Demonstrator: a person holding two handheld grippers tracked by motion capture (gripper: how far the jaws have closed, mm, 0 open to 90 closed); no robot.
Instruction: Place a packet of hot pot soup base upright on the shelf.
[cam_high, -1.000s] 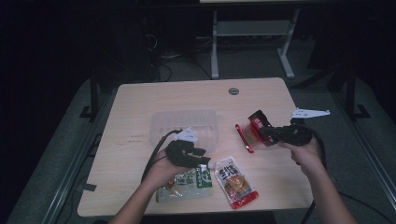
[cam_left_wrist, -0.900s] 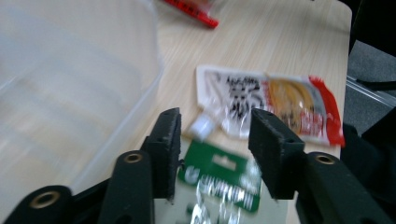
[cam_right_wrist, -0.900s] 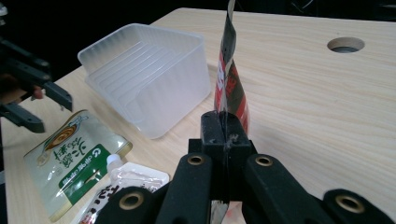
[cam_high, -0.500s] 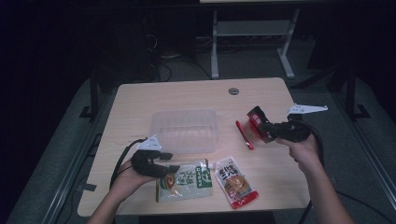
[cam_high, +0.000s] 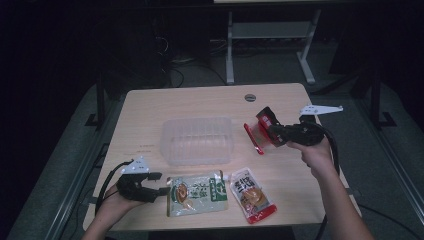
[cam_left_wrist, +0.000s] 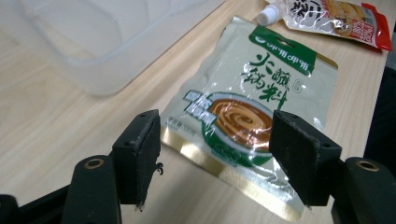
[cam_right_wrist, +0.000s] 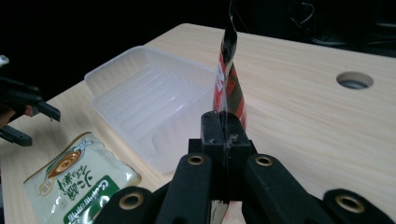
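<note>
Red packet (cam_high: 259, 131): flat glossy red-and-black sachet, held edge-up above the desk, just right of the clear tray; in the right gripper view it rose upright from between the fingers, slightly curled at the top.
Right gripper (cam_high: 270, 131): fingers fully closed on the red packet's lower edge; held in the person's right hand, over the right part of the desk.
Green pouch (cam_left_wrist: 243, 109): pale cream-green sachet with a green header band, a printed bowl of brown sauce and a gold strip along one edge; lay flat near the front edge of the desk, just in front of the tray.
Left gripper (cam_high: 159, 183): fingers apart, nothing between the pads; they had just been opening. Sat at the pouch's left edge, pointed toward it; touching or not, could not tell.
Spouted pouch (cam_high: 253, 195): red and silver with a white cap, flat on the desk just right of the green pouch.
Clear tray (cam_high: 197, 140): shallow ribbed plastic container, mid-desk.
Desk (cam_high: 200, 102): light wood-grain top, round cable hole near the far edge.
Room: dark; grey floor, white frame legs behind the desk.
Change from earlier frame: left gripper had moved from the middle of the desk, over the pouches, out to the front left; right gripper and red packet nearly unchanged.
</note>
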